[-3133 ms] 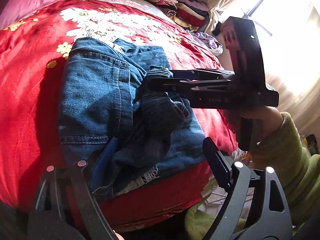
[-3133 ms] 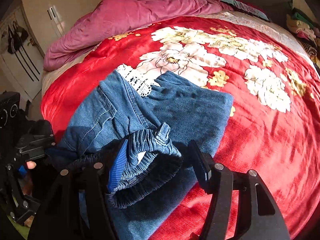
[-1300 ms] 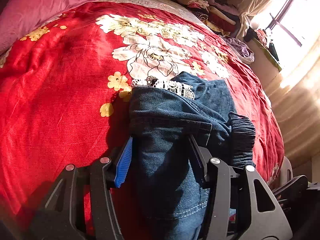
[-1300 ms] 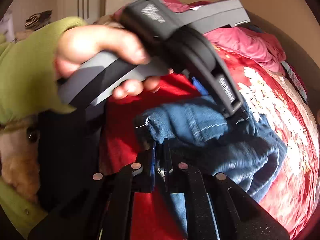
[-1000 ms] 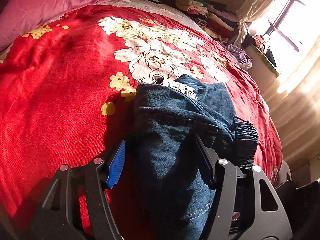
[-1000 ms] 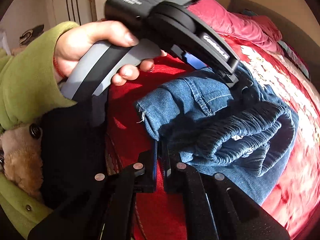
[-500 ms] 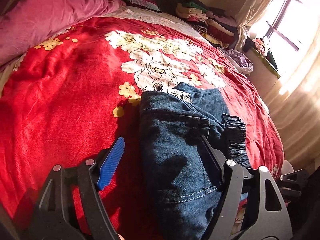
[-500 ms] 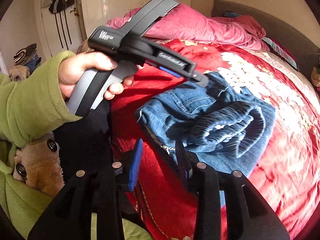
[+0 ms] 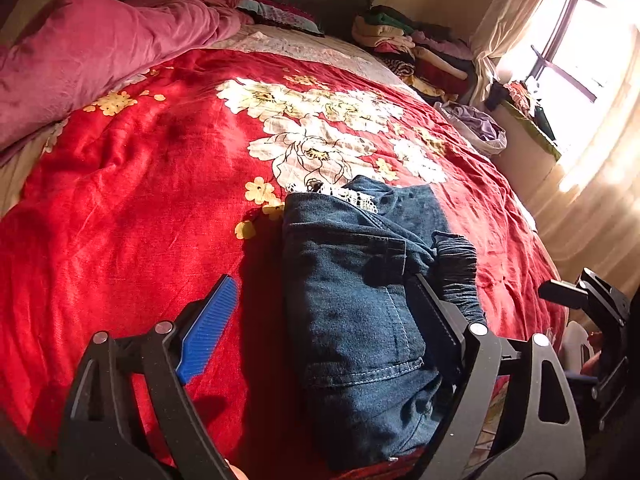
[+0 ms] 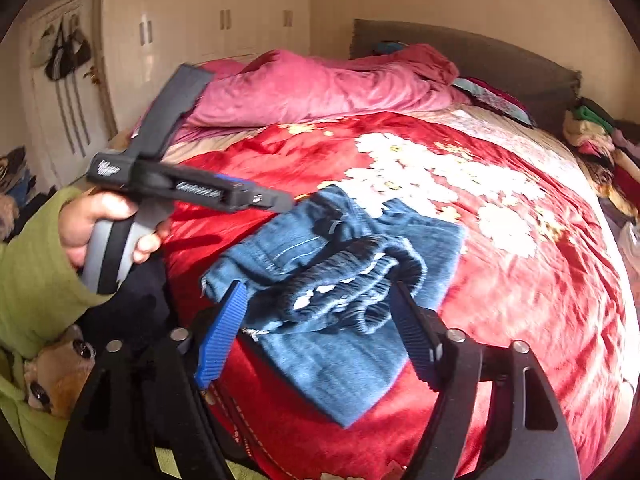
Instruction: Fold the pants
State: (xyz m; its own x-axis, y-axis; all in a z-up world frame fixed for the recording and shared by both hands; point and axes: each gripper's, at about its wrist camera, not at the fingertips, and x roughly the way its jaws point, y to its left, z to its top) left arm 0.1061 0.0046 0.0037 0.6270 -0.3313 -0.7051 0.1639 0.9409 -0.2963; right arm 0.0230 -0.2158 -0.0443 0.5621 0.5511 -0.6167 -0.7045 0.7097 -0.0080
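Pants (image 9: 360,312) lie folded into a compact denim bundle on my red quilt (image 9: 132,216), near its front edge, with the dark elastic waistband (image 10: 352,276) bunched on top and a strip of white lace (image 9: 352,196) showing at the far end. My left gripper (image 9: 320,316) hangs over the bundle with its jaws spreading apart; the blue pad (image 9: 206,328) stands clear above bare quilt, the other finger is over the denim's right side, and neither presses the cloth. My right gripper (image 10: 320,340) is also opening, its pads (image 10: 222,336) either side of the near end of the bundle without gripping it. From the right wrist view my left hand (image 10: 104,224), in a green sleeve (image 10: 36,264), wraps the left gripper's handle. A pink duvet (image 9: 100,52) sits heaped at the head of the bed, and folded clothes (image 9: 412,48) are stacked by the window (image 9: 580,48).
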